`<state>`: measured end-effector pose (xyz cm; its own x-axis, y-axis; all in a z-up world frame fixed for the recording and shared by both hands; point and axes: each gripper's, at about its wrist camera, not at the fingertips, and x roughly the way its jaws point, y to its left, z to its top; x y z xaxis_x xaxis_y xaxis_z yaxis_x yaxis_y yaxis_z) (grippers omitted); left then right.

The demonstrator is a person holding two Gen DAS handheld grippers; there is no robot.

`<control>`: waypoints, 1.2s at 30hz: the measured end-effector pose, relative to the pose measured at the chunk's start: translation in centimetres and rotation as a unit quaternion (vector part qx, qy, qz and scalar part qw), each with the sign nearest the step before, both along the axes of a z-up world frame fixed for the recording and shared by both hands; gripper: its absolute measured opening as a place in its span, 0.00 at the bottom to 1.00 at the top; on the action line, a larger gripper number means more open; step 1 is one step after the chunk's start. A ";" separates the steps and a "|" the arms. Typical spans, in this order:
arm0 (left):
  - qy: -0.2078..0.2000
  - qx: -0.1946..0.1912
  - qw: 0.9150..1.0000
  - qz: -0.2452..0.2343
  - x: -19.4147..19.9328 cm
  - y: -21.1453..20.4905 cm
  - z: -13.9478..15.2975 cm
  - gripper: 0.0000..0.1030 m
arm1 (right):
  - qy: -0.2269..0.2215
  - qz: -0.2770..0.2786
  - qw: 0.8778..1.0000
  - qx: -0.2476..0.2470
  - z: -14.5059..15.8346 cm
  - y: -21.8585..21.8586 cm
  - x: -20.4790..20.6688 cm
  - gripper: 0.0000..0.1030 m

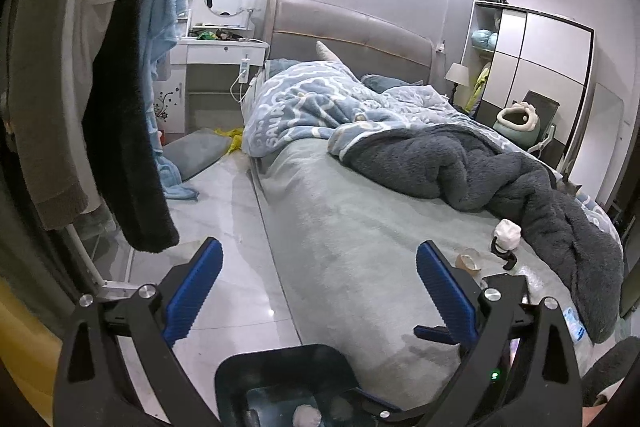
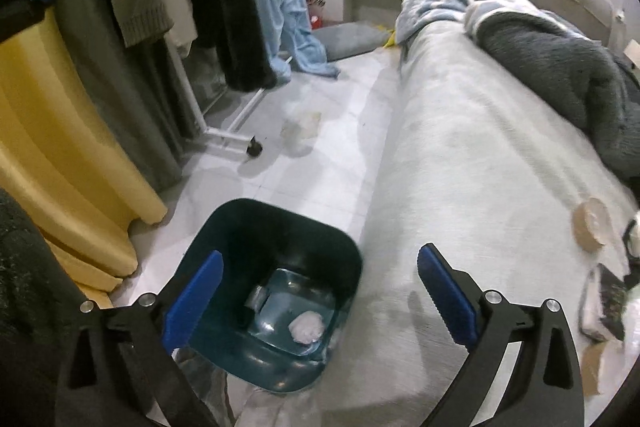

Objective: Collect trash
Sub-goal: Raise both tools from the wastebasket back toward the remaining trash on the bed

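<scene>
A dark teal bin (image 2: 276, 227) stands on the floor against the bed's side, with a crumpled white tissue (image 2: 306, 326) lying at its bottom. My right gripper (image 2: 321, 251) hangs above the bin's rim, open, with nothing between its blue pads. My left gripper (image 1: 319, 245) is open too and empty, pointing along the bed's edge; the bin (image 1: 280, 367) shows below it. On the bed near its foot lie a tape roll (image 1: 469, 261) and a white crumpled wad (image 1: 507, 233). The tape roll (image 2: 592, 223) also sits at the right wrist view's right edge.
A wheeled clothes rack (image 2: 228, 141) with hanging garments and a yellow curtain (image 2: 60, 147) line the left side. The bed (image 1: 360, 227) carries a grey fleece blanket (image 1: 480, 167) and a blue quilt. A grey cushion (image 1: 196, 151) lies on the floor by the vanity desk (image 1: 224, 47).
</scene>
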<state>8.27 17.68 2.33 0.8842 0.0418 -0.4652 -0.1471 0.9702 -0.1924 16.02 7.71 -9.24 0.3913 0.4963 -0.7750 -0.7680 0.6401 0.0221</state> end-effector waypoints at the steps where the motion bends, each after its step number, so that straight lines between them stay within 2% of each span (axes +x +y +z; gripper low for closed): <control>1: 0.000 -0.001 1.000 -0.003 0.2 -0.3 0.0 0.96 | -0.005 -0.003 1.000 0.004 0.3 -0.5 0.0 0.97; 13: 0.008 0.005 0.999 -0.038 1.7 -4.7 -0.2 0.96 | -0.045 -0.048 0.997 0.032 3.2 -7.5 1.1 0.97; 25: 0.023 0.002 0.997 -0.068 3.5 -9.3 -0.6 0.97 | -0.053 -0.109 0.991 0.051 4.6 -15.2 2.6 0.97; 36: 0.045 0.018 0.996 -0.079 4.9 -13.9 -1.8 0.97 | -0.051 -0.166 0.983 0.061 4.6 -22.3 3.5 0.97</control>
<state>13.20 3.73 0.56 0.8359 -0.0762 -0.5435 -0.0073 0.9887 -0.1498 19.55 -14.59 -4.61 0.6198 0.4153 -0.6659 -0.5192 0.8533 0.0488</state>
